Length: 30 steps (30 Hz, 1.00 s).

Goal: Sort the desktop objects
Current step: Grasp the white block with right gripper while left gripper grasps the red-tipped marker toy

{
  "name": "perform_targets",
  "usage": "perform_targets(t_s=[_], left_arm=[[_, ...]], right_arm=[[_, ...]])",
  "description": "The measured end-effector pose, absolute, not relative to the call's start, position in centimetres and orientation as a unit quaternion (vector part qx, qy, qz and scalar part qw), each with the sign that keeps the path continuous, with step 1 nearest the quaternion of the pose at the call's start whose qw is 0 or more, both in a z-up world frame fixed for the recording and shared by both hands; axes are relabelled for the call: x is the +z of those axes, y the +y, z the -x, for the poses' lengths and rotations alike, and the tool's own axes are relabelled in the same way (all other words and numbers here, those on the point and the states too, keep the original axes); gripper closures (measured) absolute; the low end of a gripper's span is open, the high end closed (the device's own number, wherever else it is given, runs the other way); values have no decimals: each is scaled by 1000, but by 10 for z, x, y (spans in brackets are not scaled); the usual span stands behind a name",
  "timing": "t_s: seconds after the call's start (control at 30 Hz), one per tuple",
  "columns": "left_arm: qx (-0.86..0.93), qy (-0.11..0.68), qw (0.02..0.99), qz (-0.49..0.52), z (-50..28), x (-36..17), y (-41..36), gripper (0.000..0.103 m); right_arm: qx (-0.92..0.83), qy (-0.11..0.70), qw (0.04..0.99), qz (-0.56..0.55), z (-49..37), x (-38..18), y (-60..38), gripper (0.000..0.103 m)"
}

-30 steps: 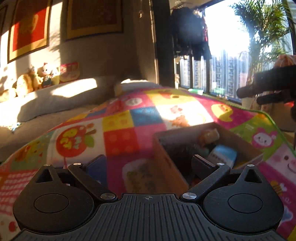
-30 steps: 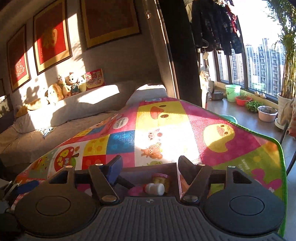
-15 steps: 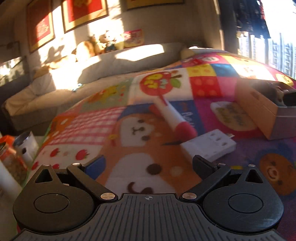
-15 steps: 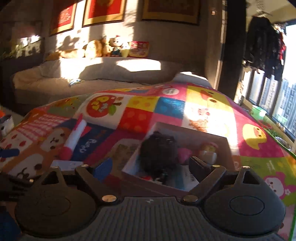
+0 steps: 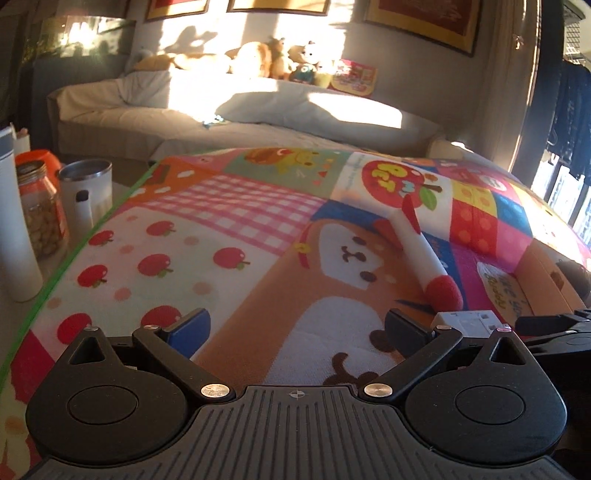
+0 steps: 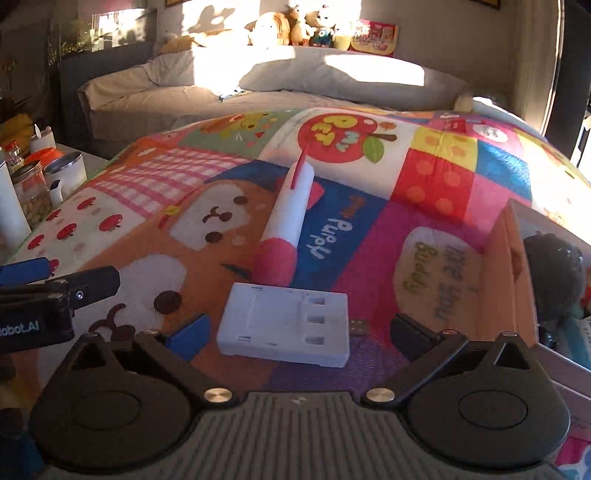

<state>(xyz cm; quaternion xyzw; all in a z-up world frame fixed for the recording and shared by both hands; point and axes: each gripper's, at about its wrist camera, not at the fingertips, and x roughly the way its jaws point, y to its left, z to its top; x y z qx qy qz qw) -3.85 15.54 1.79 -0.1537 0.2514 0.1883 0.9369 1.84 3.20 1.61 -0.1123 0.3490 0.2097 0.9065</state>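
Note:
A white power strip lies flat on the colourful mat, right in front of my open, empty right gripper, between its fingers' line. Behind it lies a white stick with a red fuzzy end. An open cardboard box with a dark round object and other items stands at the right. My left gripper is open and empty over the mat, left of the power strip. The stick and box also show there.
The mat's green edge runs along the left. Beyond it stand a glass jar, a steel cup and a white bottle. A sofa with plush toys lies behind.
Both grippers have swung left, away from the box, and now face the stick and power strip. The right gripper has come down close to the power strip.

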Motion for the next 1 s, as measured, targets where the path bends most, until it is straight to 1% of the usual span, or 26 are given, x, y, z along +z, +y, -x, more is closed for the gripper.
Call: perform_targets(t_s=[0.1, 0.13, 0.2, 0.3, 0.4, 0.57, 0.7, 0.8, 0.87, 0.9, 0.93, 1.0], left_arm=[[188, 250, 937, 154, 39, 17, 155, 0], [187, 251, 937, 154, 39, 17, 155, 0], [187, 254, 937, 152, 38, 17, 155, 0], [181, 263, 937, 142, 35, 17, 151, 0], [165, 275, 941, 110, 27, 18, 141, 0], [121, 285, 946, 97, 2, 20, 117, 0], [99, 283, 951, 74, -33, 20, 95, 0], [92, 296, 948, 68, -67, 20, 86, 0], [102, 305, 945, 58, -87, 20, 83, 0], [111, 307, 944, 49, -96, 19, 81, 1], [116, 309, 943, 41, -102, 18, 80, 3], [118, 318, 940, 25, -113, 16, 78, 17]], right_arm=[[205, 373, 899, 100, -30, 9, 37, 1], [206, 376, 899, 93, -31, 9, 34, 12], [213, 377, 897, 84, -28, 12, 27, 11], [217, 356, 905, 83, -9, 22, 6, 11], [226, 353, 906, 62, 16, 35, -32, 11], [161, 324, 930, 68, 68, 46, -102, 11], [69, 315, 944, 68, 94, 43, -150, 11], [32, 318, 946, 52, 106, 33, -175, 11], [19, 326, 944, 40, 109, 25, -186, 10], [10, 326, 945, 31, 110, 22, -190, 8], [2, 324, 946, 24, 110, 19, -193, 5], [-7, 316, 949, 20, 110, 13, -194, 2]])
